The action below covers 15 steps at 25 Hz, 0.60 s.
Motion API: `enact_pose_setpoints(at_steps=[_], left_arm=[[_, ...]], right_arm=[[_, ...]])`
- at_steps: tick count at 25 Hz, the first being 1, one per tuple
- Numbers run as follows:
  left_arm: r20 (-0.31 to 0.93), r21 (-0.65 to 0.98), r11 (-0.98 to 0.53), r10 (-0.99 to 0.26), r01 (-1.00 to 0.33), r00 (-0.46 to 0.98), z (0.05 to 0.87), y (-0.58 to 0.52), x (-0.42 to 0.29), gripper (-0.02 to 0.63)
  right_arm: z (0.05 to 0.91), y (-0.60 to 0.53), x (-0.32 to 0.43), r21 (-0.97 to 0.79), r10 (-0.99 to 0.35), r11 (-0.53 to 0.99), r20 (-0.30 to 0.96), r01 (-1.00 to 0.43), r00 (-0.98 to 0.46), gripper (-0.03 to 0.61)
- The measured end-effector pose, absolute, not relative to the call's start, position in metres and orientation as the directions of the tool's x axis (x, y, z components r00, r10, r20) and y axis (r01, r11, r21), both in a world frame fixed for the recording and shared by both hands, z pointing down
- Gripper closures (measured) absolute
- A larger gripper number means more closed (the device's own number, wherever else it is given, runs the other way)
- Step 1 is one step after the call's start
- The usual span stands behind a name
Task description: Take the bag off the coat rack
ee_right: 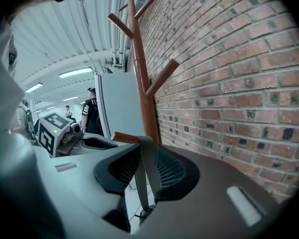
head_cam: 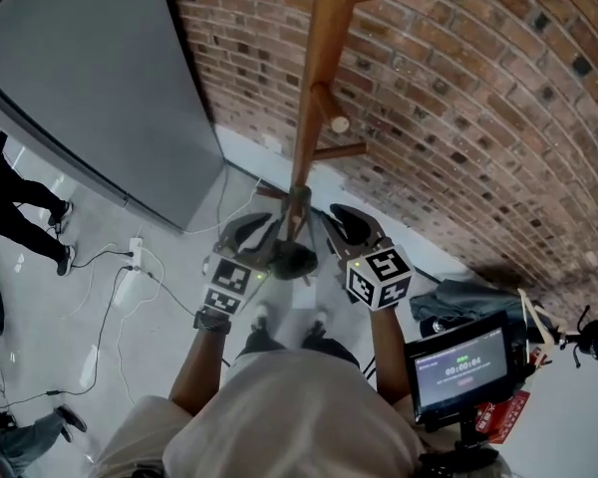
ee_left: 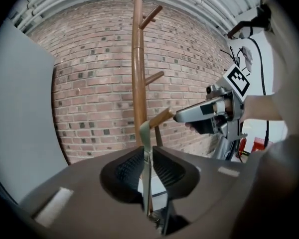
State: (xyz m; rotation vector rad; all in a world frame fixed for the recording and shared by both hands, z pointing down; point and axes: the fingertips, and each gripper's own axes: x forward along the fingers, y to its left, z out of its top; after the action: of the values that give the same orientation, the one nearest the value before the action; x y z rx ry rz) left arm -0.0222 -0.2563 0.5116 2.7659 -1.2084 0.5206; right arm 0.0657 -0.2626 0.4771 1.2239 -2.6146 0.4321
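My fingers (ee_right: 172, 172) stand apart around a grey bag strap (ee_right: 150, 169) looped over a wooden coat rack (ee_right: 142, 83) peg, brick wall (ee_right: 229, 83) right.

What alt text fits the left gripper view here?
A grey strap runs between the slightly parted jaws of the left gripper and loops over a peg of a wooden coat rack by a brick wall. The right gripper sits beside that peg.

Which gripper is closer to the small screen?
Right. The right gripper is right of the coat rack pole, toward the small screen; the left gripper is left of the pole.
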Motion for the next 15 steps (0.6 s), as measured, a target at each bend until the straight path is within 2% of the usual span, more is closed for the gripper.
enact_pose_setpoints(at_steps=[4, 15], left_arm=[[0.380, -0.047, -0.702, -0.670, -0.710, 0.637, 0.539, -0.263, -0.015, 0.548], [0.438, -0.026, -0.698, -0.651, -0.715, 0.620, 0.584, -0.279, -0.006, 0.485]], right_arm=[[0.495, -0.267, 0.056, -0.176, -0.672, 0.632, 0.359, -0.754, -0.648, 0.456], [0.528, -0.275, 0.035, -0.190, -0.640, 0.634, 0.415, -0.750, -0.647, 0.433]])
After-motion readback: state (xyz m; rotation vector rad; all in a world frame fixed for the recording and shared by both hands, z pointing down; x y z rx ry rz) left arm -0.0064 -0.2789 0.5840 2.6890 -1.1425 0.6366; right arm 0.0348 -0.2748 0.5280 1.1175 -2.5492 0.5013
